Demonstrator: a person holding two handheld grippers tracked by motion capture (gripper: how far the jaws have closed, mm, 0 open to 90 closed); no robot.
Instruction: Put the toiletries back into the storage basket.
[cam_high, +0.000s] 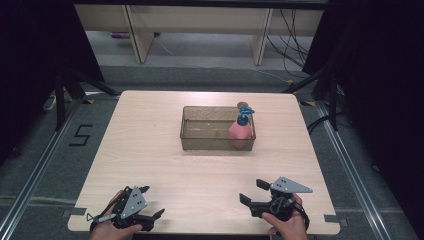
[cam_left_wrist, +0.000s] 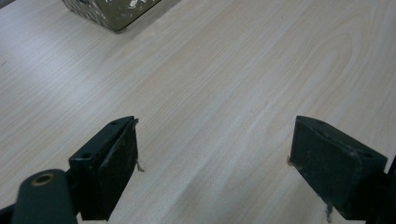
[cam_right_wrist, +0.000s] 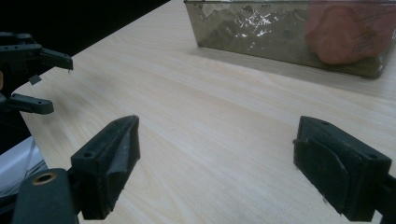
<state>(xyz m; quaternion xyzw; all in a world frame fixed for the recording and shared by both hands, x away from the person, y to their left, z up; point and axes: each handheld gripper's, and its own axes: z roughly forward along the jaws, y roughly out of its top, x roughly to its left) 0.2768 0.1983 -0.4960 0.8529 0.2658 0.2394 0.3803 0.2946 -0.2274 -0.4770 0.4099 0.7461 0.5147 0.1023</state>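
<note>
**Both tools wide open at the near edge, bin well ahead**

The left tool (cam_high: 147, 201) sits at the counter's (cam_high: 150, 150) 7 o'clock corner, the right tool (cam_high: 253, 191) at 5 o'clock, both close to the near edge, jaws spread wide and holding nothing. Between them and the bin (cam_high: 200, 142) lies a broad stretch of bare, pale wood-grain laminate. The bin is a clear, smoke-tinted plastic rectangle just past centre, toward 12 o'clock, well apart from both tools. A pink bottle (cam_high: 240, 131) with a blue cap stands at its 3 o'clock end.
</note>
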